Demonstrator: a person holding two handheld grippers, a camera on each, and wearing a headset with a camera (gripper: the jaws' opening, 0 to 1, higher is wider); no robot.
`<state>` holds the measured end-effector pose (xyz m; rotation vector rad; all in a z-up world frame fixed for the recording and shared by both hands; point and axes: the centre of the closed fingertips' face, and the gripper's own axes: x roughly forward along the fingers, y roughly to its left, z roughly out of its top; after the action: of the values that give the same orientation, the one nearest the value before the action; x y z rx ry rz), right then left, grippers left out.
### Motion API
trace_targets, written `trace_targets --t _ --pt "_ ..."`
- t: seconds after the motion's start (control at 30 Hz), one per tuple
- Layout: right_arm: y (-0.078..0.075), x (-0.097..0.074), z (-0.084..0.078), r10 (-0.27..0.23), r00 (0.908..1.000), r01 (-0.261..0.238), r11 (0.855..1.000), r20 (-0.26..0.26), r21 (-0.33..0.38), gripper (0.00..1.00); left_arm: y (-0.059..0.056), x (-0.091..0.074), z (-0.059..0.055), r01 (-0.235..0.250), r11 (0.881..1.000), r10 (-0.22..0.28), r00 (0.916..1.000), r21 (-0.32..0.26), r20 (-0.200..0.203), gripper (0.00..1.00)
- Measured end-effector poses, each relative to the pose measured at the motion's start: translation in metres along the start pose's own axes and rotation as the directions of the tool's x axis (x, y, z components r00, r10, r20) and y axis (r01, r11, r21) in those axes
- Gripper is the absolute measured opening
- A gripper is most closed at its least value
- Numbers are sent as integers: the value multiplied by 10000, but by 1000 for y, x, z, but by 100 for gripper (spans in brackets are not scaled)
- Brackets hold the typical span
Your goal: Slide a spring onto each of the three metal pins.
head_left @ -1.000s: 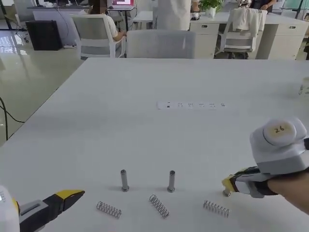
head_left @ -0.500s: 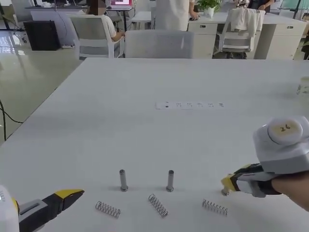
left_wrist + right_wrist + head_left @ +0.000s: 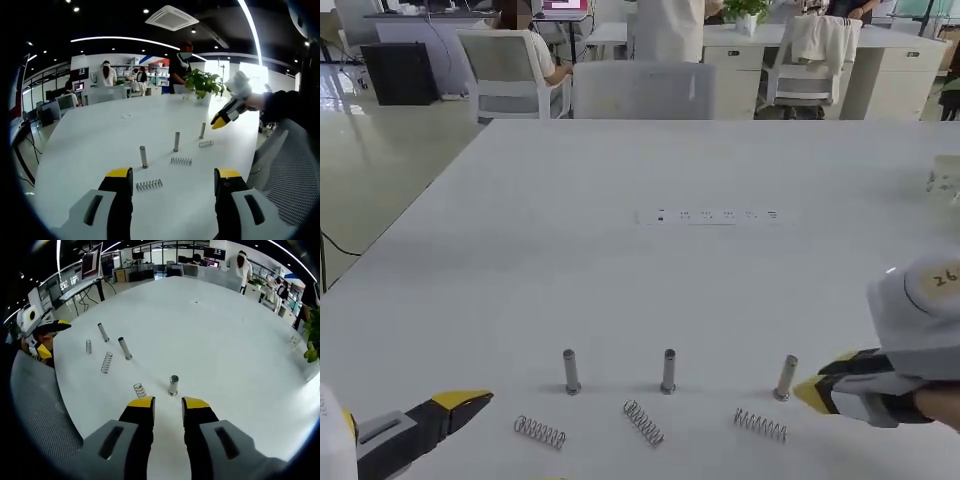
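The right gripper [image 3: 168,402] holds its yellow-tipped jaws slightly parted with nothing between them, just right of the rightmost pin [image 3: 786,377]. The head view's right edge cuts off its body. The left gripper [image 3: 174,175] hovers at the near left with its jaws wide apart and empty, also partly cut off in the head view. On the white table [image 3: 720,290] the rightmost pin, middle pin [image 3: 668,370] and left pin [image 3: 570,370] stand upright in a row, grey and bare. Just nearer lie the left spring [image 3: 540,432], middle spring [image 3: 643,422] and right spring [image 3: 760,425], thin wire coils lying flat. A socket strip [image 3: 715,216] lies farther off.
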<state>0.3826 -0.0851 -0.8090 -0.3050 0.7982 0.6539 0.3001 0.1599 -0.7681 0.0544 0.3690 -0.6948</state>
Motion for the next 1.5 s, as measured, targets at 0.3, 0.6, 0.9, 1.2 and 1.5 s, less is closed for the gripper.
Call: trace_targets --t 0.3,0.6,0.9,1.2,1.5 --pt "17 6 -11 712 9970 -732 9950 -315 -673 23 -1 1 0 71 10000 -71 10000 24 -15 65" --pt "30 18 -20 1321 9882 -1419 9800 -772 -1394 23 -3 2 0 164 9998 -164 9999 63 -56 64" --pt "36 32 -25 1637 9798 -1848 9605 -1146 -2079 23 -7 2 0 288 9996 -287 9995 77 -146 63" --pt "39 38 -28 1699 9753 -2013 9470 -1413 -2505 22 -9 3 -1 402 9992 -400 9990 74 -202 63" --pt "40 40 -29 1776 9713 -2145 9415 -1583 -2599 20 -12 3 0 535 9985 -532 9983 125 -242 62"
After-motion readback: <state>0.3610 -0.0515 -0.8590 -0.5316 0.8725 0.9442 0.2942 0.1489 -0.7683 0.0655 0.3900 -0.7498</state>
